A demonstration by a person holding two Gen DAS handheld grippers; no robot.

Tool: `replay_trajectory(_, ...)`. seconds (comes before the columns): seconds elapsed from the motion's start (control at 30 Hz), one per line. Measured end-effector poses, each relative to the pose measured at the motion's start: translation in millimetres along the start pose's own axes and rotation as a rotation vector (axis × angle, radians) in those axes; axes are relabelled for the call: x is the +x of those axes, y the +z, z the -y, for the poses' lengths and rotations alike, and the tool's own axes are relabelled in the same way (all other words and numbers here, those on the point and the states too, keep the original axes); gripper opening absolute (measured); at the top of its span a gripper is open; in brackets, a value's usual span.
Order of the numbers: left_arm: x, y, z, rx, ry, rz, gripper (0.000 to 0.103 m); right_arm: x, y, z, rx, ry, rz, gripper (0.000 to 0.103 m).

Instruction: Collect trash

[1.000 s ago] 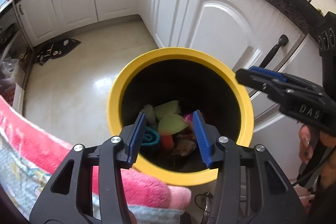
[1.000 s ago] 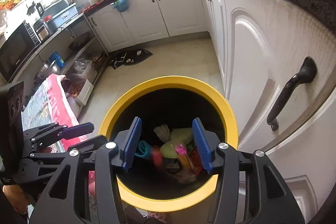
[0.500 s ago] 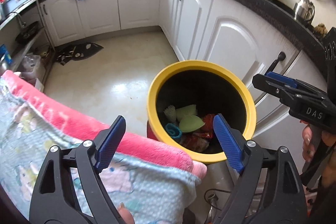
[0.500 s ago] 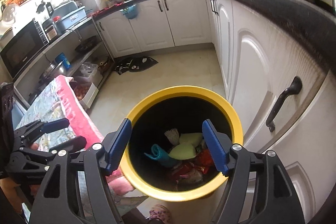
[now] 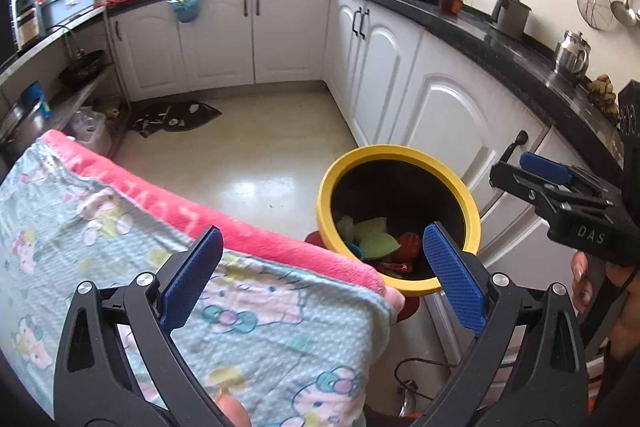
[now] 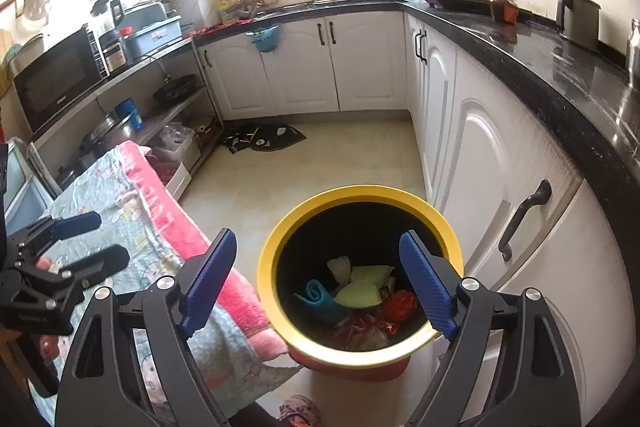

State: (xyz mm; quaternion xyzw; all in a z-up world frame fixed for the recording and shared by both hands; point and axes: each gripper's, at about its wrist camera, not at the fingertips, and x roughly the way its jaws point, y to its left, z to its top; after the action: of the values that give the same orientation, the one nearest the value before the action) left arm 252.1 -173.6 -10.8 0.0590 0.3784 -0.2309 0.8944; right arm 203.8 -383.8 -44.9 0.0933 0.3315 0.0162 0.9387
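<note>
Both the left tool (image 5: 318, 273) and the right tool (image 6: 316, 281) were opening wide with nothing between their pads. The trash (image 6: 362, 297) lay inside the yellow bin (image 6: 276, 247), just beside the blanketed surface (image 5: 100, 239). A careless swing could snag the blanket or knock the bin over.

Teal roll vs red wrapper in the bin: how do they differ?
The teal roll is a soft rolled-up piece lying at the left of the yellow-rimmed bin; the red wrapper is shiny, crumpled film at the right. The roll is plain-coloured, the wrapper glossy. Both lie loose in the bin, clear of either gripper.
</note>
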Motion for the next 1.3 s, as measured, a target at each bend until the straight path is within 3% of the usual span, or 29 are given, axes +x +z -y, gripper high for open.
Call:
replay_trajectory(0.27, -34.3, -17.6, -17.6, -0.036, 0.04, 0.037, 0.092, -16.6, -13.7, -28.4, -0.044, -0.009, 0.018, 0.09)
replay_trajectory(0.87, -85.2, -79.0, -40.1, -0.144, 0.186, 0.091, 0.092, -39.9, -58.5, -77.4, -0.066, 0.034, 0.072, 0.097)
replay_trajectory(1.3, -101.9, -125.8, -34.9, -0.147, 0.264, 0.171, 0.092, -81.4, -112.8, -103.6, -0.109, -0.037, 0.278, 0.097)
